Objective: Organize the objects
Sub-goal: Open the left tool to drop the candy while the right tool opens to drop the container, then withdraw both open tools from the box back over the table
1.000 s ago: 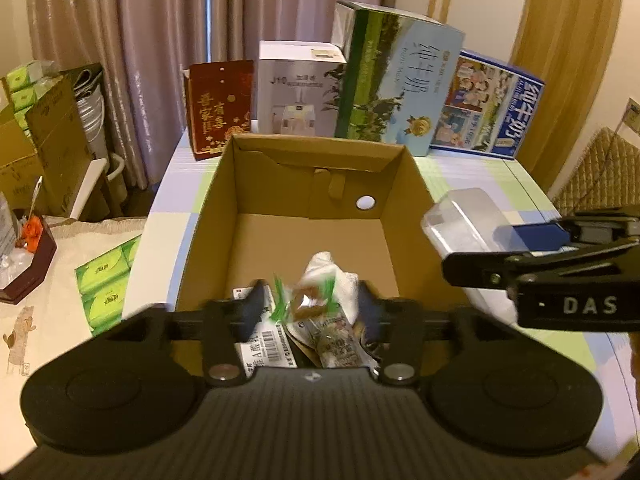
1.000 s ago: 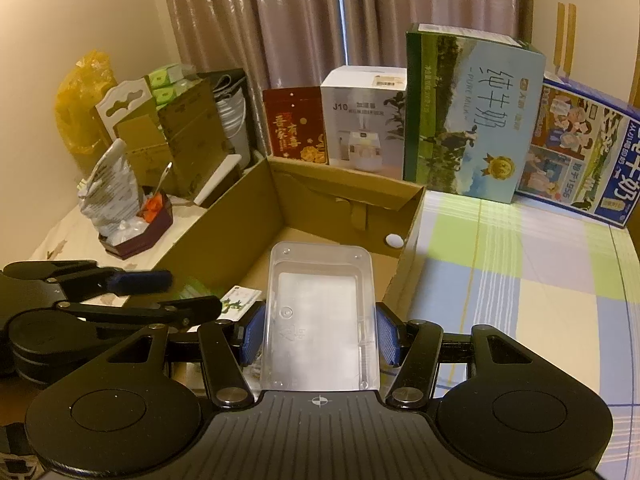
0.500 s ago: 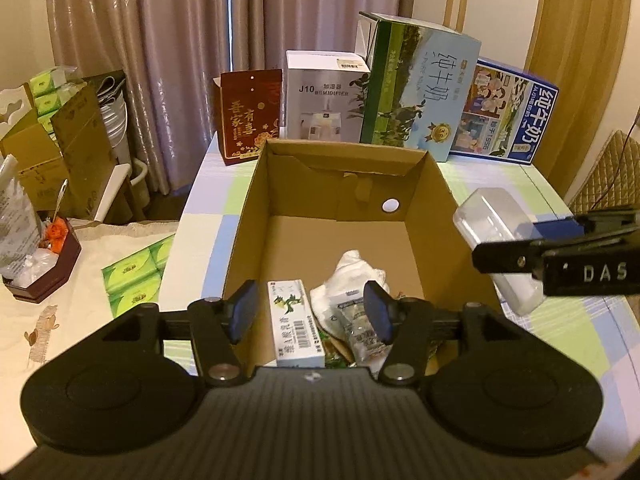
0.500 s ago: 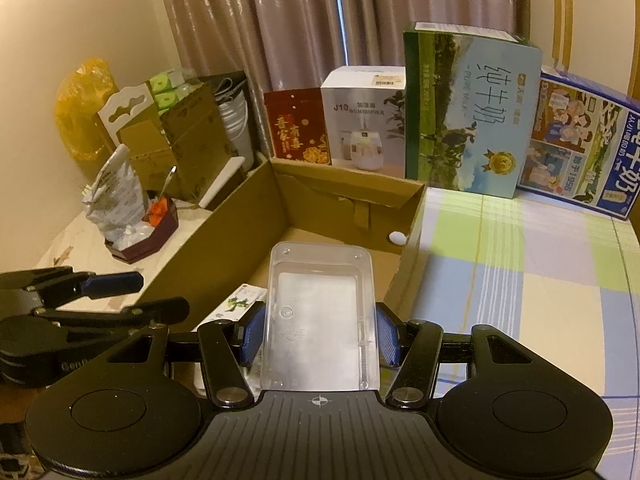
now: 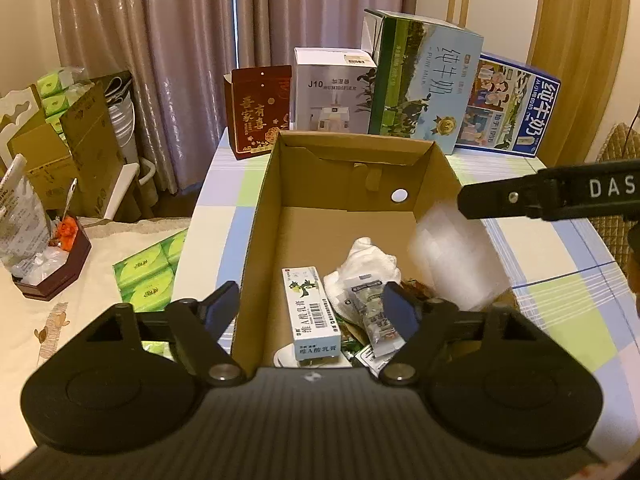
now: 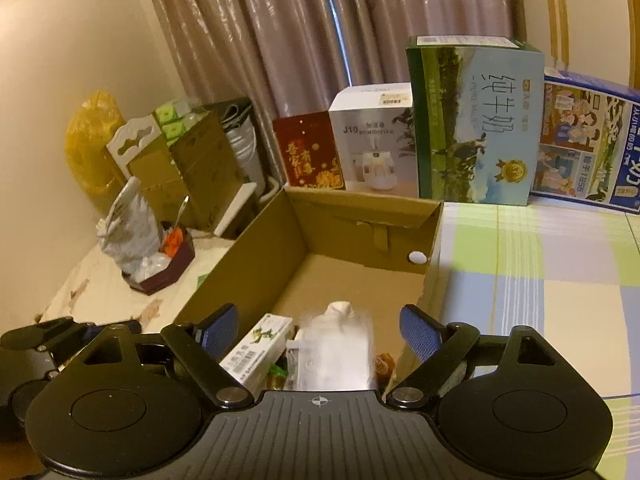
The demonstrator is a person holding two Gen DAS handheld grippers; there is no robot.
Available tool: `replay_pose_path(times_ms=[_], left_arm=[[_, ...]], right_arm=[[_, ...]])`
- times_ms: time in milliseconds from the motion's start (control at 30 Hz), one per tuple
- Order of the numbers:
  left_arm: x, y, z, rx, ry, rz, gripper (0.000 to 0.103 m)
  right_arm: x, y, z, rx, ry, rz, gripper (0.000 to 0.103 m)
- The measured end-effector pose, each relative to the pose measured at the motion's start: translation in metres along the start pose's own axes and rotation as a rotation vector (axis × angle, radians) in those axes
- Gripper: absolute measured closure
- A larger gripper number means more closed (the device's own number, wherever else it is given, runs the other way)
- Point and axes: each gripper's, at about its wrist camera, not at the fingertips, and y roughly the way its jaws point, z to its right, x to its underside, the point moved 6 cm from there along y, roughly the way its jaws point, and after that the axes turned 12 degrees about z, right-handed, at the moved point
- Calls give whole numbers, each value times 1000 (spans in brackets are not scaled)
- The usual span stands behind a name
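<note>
Step in hand, as judged: drop-off of a clear plastic container [image 5: 456,256] into the open cardboard box [image 5: 256,240]; the container shows blurred at the box's right inner wall, apparently free of any grip and not yet settled.

Left to right:

- Dark hexagonal tray [image 5: 52,276] of odds and ends, on a cream cloth well left of the box.
- Green tissue packs [image 5: 148,276], lying just beside the box's left wall.
- Left gripper [image 5: 312,304]: fingers spread wide, nothing between them, over the box's near left wall.
- Box contents, near end: white-and-green carton [image 5: 312,312] with barcode, crumpled white cloth [image 5: 368,264], small clear packets [image 5: 376,320], all touching in one heap. Far half of the floor bare.
- Right gripper [image 6: 320,328]: fingers parted, released, over the near end of the box; the blurred container lies below them among the heap.
- Row behind the box: red gift box [image 5: 260,116], white humidifier box [image 5: 332,88], tall green milk carton [image 5: 424,80], blue milk carton [image 5: 508,108].
- Checked tablecloth [image 5: 560,280], right of the box.

Next move, as judged: lift both grippers away and look for a further item. None is visible loose on the cloth, so whether anything remains cannot be told.

Obstructions: the box's right wall stands close by the right fingers; the heap crowds the near end.
</note>
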Motion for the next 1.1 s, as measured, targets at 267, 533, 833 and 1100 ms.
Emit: replay_pose_path(times_ms=[267,533,833,1100], left_arm=[[6,-16,3,-12,5,22,3],[8,-53,6,-5,-16,49,1],[13,-111,17,-4,-23,80,1],[29,-154,29,-4,-55,51,1]], right_arm=[[9,-25,17,29,16,-3,18],[21,-73,13,42,25,5,12],[60,-132,-10,65,-3,-10,2],[87,-171,-22,114,-24,-26,2]])
